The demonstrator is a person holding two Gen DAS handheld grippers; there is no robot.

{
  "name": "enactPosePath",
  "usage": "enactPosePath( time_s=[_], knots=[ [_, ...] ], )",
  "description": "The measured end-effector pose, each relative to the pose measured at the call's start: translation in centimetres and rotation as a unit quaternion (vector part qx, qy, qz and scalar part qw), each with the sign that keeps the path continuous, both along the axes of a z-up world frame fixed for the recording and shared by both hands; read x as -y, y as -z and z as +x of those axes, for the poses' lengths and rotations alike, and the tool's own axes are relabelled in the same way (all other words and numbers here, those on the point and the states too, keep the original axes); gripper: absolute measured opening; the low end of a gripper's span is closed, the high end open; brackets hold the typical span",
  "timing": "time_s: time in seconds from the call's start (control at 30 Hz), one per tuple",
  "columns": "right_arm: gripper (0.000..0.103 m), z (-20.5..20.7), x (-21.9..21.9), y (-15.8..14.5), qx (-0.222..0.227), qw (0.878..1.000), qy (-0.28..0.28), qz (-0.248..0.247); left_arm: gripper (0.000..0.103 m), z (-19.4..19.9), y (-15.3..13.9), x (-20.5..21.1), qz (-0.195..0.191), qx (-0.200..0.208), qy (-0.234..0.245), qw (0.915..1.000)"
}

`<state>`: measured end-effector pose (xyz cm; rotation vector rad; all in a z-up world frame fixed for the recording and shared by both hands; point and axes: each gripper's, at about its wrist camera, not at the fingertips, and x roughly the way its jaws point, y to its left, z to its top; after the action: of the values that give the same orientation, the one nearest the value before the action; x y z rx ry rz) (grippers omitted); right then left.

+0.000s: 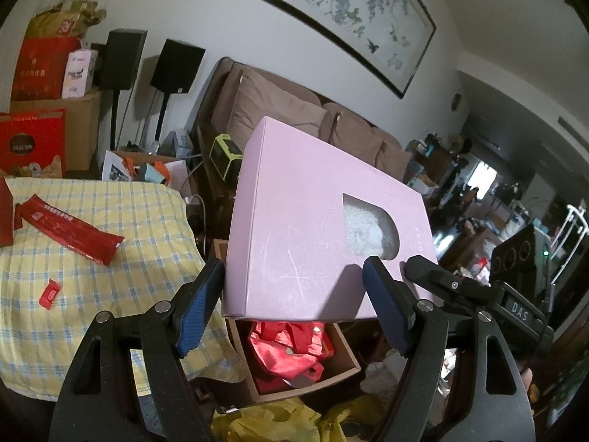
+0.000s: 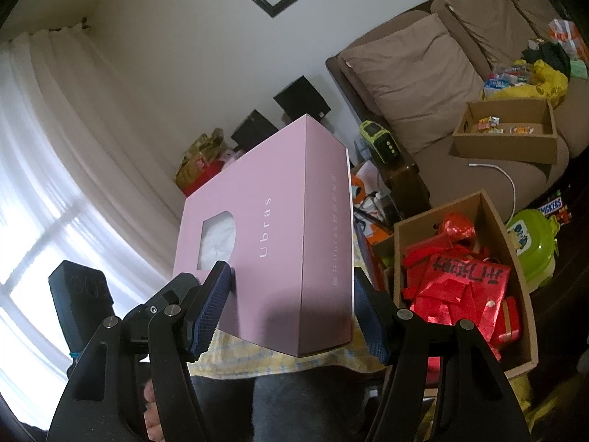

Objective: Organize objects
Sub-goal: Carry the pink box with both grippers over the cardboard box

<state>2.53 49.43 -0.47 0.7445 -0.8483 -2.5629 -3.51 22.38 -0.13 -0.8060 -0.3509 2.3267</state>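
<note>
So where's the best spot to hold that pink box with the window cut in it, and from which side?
Probably by its thin edges, as now. The pink box is flat and wide, so only its thickness fits between jaws. The left gripper spans one near edge; the right gripper straddles the other, beside the printed side. Coming from the near end keeps the fingers off the cut-out window.

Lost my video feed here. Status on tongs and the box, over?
Both tongs, left and right, clamped on the pink box. Box held up, tilted. Open carton of red items below, nothing blocking.
</note>
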Motion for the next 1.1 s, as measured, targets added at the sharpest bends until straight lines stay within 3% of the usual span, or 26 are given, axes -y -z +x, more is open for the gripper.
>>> enactPosePath(
  time_s=[0.47, 1.1],
  knots=[
    [0.067, -1.7, -0.9, 1.3, 0.015, 1.000, -0.009, -0.008, 0.075, -1.3, 0.7, -1.1, -0.013, 0.013, -0.014, 0.9997],
    [0.067, -2.7, -4.8, 3.4, 0.043, 0.998, 0.013, -0.034, 0.075, -3.3, 2.5, -5.0, -0.029, 0.026, 0.007, 0.9992]
  ],
)
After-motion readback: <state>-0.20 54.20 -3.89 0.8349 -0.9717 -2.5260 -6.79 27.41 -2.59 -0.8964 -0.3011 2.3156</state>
